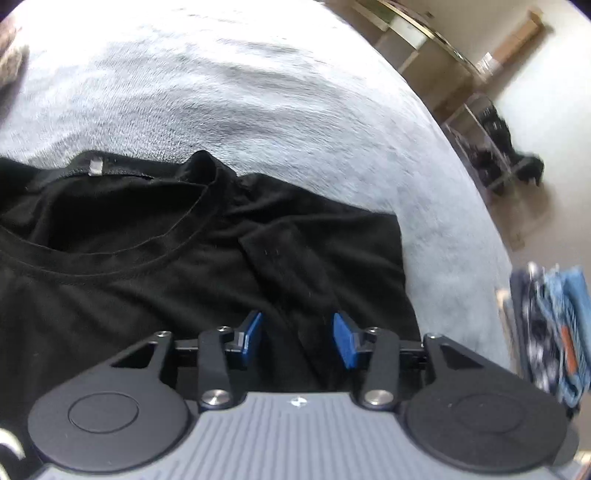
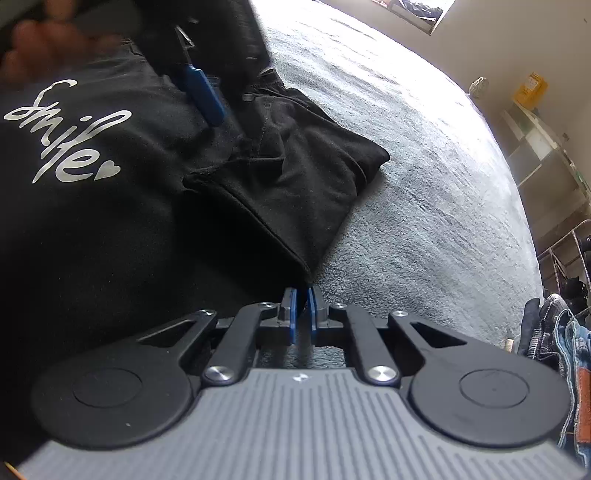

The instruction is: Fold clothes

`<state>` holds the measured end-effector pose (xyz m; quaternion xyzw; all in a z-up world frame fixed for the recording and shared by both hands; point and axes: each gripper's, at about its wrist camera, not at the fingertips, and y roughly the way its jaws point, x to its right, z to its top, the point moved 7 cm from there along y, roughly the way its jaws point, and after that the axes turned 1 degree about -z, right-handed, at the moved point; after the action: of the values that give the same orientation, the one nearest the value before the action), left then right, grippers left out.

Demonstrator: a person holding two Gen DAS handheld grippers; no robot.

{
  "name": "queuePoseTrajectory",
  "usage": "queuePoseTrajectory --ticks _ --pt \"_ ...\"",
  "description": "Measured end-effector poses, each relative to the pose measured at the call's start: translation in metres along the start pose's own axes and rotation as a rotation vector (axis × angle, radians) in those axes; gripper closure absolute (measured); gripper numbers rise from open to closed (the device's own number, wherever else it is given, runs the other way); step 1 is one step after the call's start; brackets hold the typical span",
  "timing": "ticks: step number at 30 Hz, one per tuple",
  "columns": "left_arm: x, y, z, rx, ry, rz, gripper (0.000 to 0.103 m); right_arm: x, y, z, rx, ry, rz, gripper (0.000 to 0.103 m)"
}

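A black T-shirt (image 1: 147, 240) lies on a pale grey bed cover (image 1: 258, 92), neck opening and white label (image 1: 96, 168) towards the far side. My left gripper (image 1: 297, 321) hovers open over the shirt's shoulder and sleeve, with cloth below the blue pads and nothing pinched. In the right wrist view the shirt (image 2: 110, 229) shows a silver "smile" print (image 2: 62, 133) and a sleeve (image 2: 288, 177) folded in over the body. My right gripper (image 2: 303, 291) is shut on the sleeve's lower hem corner. One blue finger (image 2: 201, 96) of the left gripper and a blurred hand (image 2: 37, 44) appear at the top left.
The grey cover (image 2: 424, 166) stretches beyond the shirt to the bed's right edge. A pile of blue denim and checked clothes (image 1: 554, 332) (image 2: 554, 332) sits at the right. Shelving (image 1: 424, 33) and a dark object on the floor (image 1: 495, 122) stand past the bed.
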<state>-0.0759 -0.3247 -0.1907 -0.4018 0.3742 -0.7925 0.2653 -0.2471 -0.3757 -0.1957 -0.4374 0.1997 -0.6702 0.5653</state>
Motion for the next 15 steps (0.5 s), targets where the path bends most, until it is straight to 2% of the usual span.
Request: queuePoseTrajectory --ticks 2,3,5,8,12,14,15 --pt "-0.003 0.007 0.004 0.007 -0.017 -0.017 0.093 0.0 0.001 0.0 0.001 0.003 0.0 0.098" --pt "-0.002 0.009 0.006 0.007 -0.014 -0.026 0.099 -0.001 0.001 0.0 0.002 0.004 -0.001 0.098" --pt "-0.004 0.006 0.01 0.013 -0.004 -0.027 0.099 0.0 0.001 -0.001 0.004 0.009 0.002 0.098" --pt "-0.012 0.0 0.012 0.012 0.031 0.013 0.099 0.001 0.0 -0.002 0.008 0.012 0.007 0.098" --pt "-0.019 0.005 0.01 -0.014 0.043 -0.005 0.094 0.002 -0.001 -0.004 0.013 0.028 0.015 0.098" --pt "-0.018 0.002 0.011 -0.009 0.056 -0.014 0.085 0.003 -0.001 -0.004 0.012 0.028 0.019 0.098" --pt "-0.019 -0.002 0.011 0.001 0.056 -0.017 0.075 0.004 -0.001 -0.004 0.013 0.025 0.021 0.098"
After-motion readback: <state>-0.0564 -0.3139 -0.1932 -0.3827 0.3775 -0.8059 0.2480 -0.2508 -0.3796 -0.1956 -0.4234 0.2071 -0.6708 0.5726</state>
